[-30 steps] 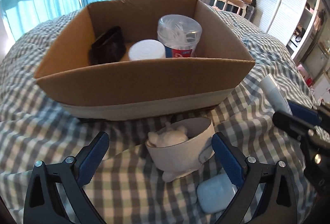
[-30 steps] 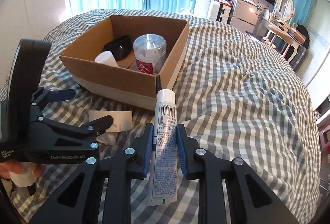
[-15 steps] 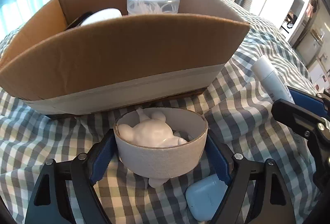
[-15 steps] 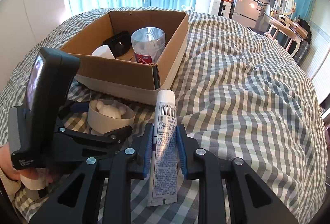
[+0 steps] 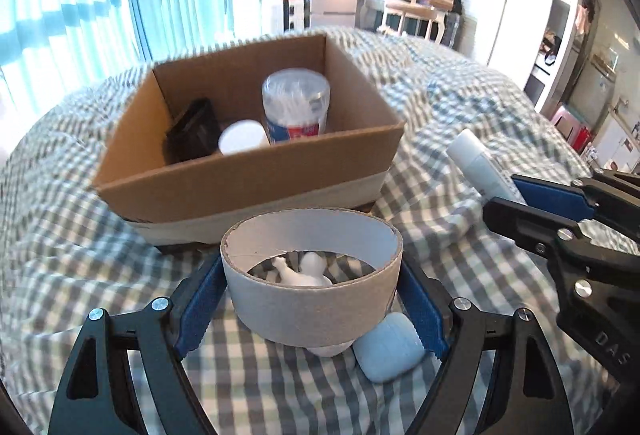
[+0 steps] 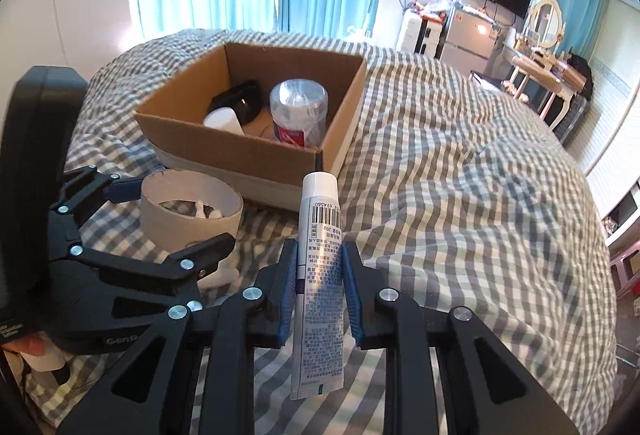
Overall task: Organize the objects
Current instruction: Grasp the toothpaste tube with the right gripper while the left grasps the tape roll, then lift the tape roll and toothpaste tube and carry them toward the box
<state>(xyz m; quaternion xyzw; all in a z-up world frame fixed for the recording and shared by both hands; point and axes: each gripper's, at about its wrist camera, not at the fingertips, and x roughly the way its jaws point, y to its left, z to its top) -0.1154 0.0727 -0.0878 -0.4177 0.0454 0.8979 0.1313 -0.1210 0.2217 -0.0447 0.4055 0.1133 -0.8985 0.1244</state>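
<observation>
Cardboard ring [image 5: 312, 299] sat clamped between the blue pads of the left gripper [image 5: 312, 305], lifted above the checked bedspread [image 5: 72, 267]; through its open middle a small white figurine [image 5: 302, 271] showed below. A pale blue earbud case [image 5: 388, 349] lay on the cover just beside the right-hand pad. The right gripper [image 6: 318, 271] pinched a white tube [image 6: 320, 267] around its middle, cap pointing away toward the cardboard box [image 6: 256, 155]. That box stood on the bed just beyond both tools, holding a clear tub of cotton swabs [image 5: 296, 107], a white-capped container [image 5: 242, 137] and a black object [image 5: 192, 131] against its left wall.
</observation>
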